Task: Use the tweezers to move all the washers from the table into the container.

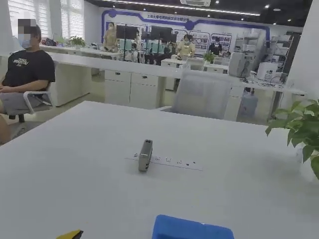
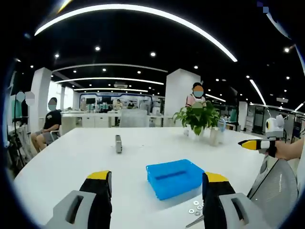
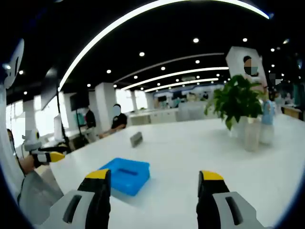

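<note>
A blue container (image 2: 174, 177) lies on the white table (image 2: 71, 157), straight ahead of my left gripper (image 2: 157, 177), which is open and holds nothing. Several small washers (image 2: 195, 208) lie on the table just in front of the container, beside my left gripper's right jaw. The tip of the metal tweezers (image 2: 194, 222) shows next to them. My right gripper (image 3: 153, 175) is open and holds nothing, with the container (image 3: 125, 175) ahead to its left. In the head view the container (image 1: 192, 229) is at the bottom edge, with a gripper's yellow tip (image 1: 70, 234) to its left.
A small grey device (image 1: 145, 155) stands mid-table by a flush socket strip (image 1: 172, 161). A potted plant (image 2: 198, 117) and bottles (image 3: 257, 131) stand at the table's far right. Beyond the table are office chairs and several people.
</note>
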Demonstrator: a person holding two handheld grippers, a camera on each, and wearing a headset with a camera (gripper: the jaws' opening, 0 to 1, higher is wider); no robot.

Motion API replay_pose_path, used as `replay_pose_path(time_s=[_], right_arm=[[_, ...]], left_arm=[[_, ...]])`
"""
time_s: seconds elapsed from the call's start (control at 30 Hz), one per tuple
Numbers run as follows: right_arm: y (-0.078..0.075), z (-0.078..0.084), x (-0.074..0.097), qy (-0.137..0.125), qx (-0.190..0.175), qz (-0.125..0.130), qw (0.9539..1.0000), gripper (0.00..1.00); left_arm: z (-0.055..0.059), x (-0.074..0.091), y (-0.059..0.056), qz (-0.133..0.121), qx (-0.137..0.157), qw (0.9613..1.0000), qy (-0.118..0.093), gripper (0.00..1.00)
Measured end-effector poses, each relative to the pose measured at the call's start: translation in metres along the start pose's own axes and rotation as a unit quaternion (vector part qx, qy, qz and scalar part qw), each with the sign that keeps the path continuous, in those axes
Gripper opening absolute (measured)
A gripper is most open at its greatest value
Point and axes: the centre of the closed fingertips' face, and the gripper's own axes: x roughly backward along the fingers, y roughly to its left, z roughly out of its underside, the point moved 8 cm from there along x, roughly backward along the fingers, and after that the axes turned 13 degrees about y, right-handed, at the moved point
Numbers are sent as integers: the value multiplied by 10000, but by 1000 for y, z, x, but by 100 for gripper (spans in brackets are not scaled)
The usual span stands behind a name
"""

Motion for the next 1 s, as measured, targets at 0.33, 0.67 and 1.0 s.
replay_pose_path(time_s=[0.33,0.67,1.0], right_arm=[[1,5,-3,198,47,-64,9998,71],[-1,5,-2,196,63,-27,9998,71],[-1,4,-1,142,44,8,9999,71]], left_arm=[[-1,1,0,-40,15,10000,6,76],[0,0,-1,17,4,10000,75,74],[1,-1,-1,46,-9,9999,126,73]])
